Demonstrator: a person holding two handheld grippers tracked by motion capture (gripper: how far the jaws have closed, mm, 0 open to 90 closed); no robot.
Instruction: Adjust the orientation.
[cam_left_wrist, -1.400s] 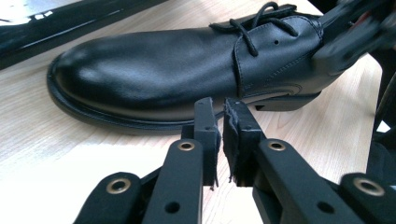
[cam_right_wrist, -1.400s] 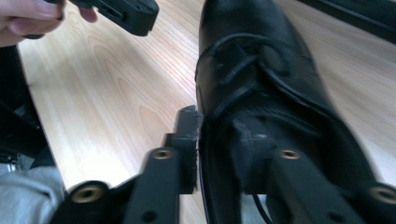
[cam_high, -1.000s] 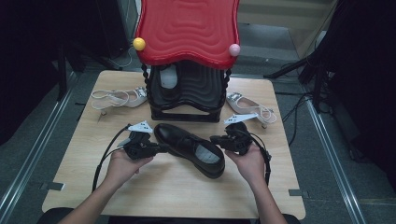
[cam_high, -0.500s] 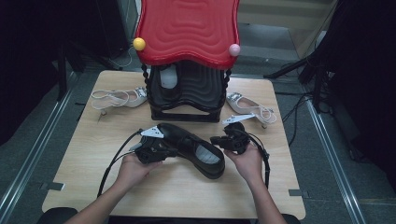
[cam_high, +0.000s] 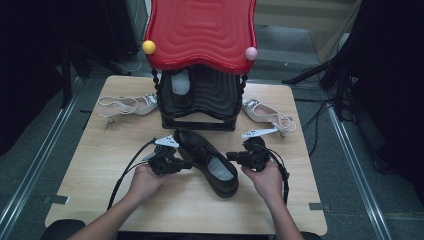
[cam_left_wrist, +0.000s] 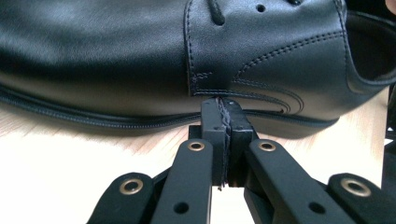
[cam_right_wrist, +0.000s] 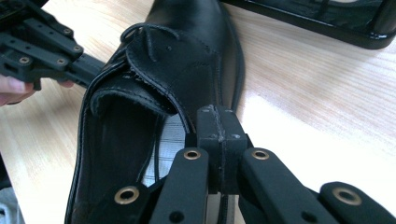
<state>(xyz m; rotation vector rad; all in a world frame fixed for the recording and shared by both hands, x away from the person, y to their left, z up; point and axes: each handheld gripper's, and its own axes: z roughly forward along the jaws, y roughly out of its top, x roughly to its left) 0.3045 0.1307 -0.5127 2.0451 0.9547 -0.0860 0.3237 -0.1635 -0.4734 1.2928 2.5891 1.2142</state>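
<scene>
While left tongs touch the shoe, its laces show.

Dim surroundings, glare on table, close views sharp

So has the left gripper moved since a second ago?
Yes. The left gripper has slid right across the table, toward the black shoe; its shut jaws now meet the shoe's side, nearer the rack.

Smooth, softly glossy black leather dress shoe with stitched seams, pale matt wood-grain table, glossy red ribbed plastic rack top
</scene>
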